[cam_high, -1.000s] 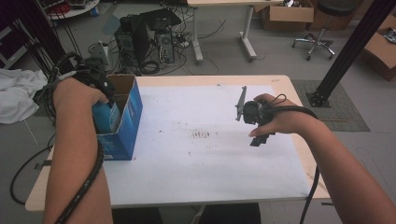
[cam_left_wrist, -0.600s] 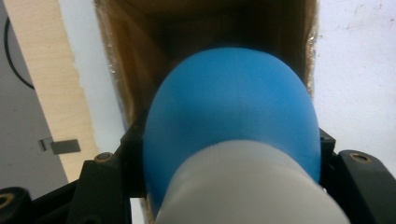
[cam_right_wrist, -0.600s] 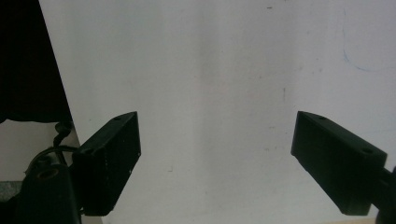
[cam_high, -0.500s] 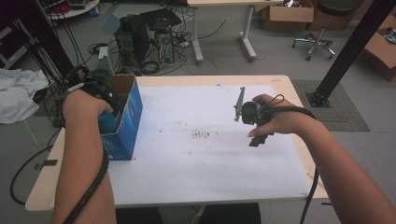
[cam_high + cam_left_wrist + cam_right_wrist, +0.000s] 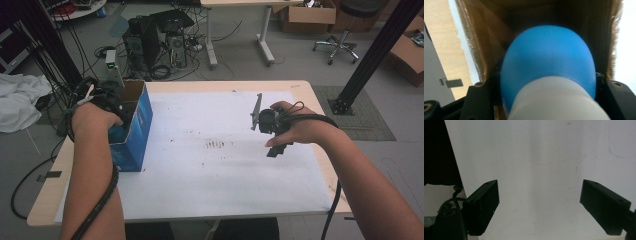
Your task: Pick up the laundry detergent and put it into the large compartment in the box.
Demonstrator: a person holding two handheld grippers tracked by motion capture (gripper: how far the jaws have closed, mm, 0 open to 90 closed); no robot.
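A rounded blue object with a white end (image 5: 549,62) sits between the jaws of my left gripper (image 5: 549,92), which is shut on it. It hangs inside an open cardboard box (image 5: 486,45) with brown inner walls. In the high view that box (image 5: 137,132) is blue outside and stands at the table's left edge, with my left hand and left gripper (image 5: 112,112) reaching down into it. My right gripper (image 5: 540,205) is open with nothing between its fingers, held over the white sheet (image 5: 536,157). In the high view the right gripper (image 5: 275,137) hovers at the table's right middle.
A large white sheet (image 5: 215,165) with dark smudges at its middle covers most of the wooden table (image 5: 45,205). Behind the table lie computer cases and cables on the floor (image 5: 155,45). A black post (image 5: 370,55) stands at the right.
My left hand has sunk lower into the box with the blue object still gripped. The right hand has kept still.
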